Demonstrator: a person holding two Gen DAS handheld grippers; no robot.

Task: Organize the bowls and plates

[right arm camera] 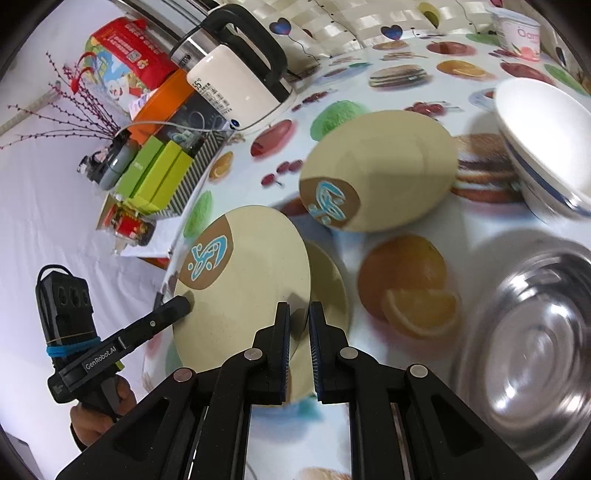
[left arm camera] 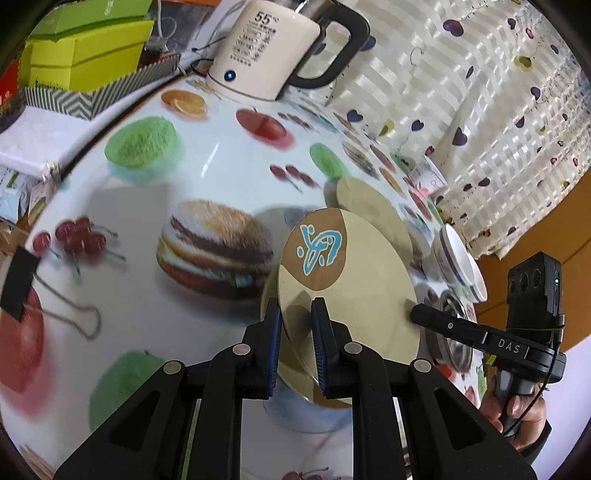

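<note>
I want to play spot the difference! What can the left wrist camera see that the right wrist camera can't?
Only the left wrist view shows the binder clip on the tablecloth.

Only the right wrist view shows the red branches, the yogurt tub and the whole steel bowl.

Both show the kettle, the green boxes, and the beige plate gripped by the left tool and the right tool.

Both wrist views set close above the bench, tilted steeply down along own fingers. Left view facing right across the held plate, catching the right gripper. Right view facing left, catching the left gripper. Shared: plate, kettle, second plate, white bowl.
</note>
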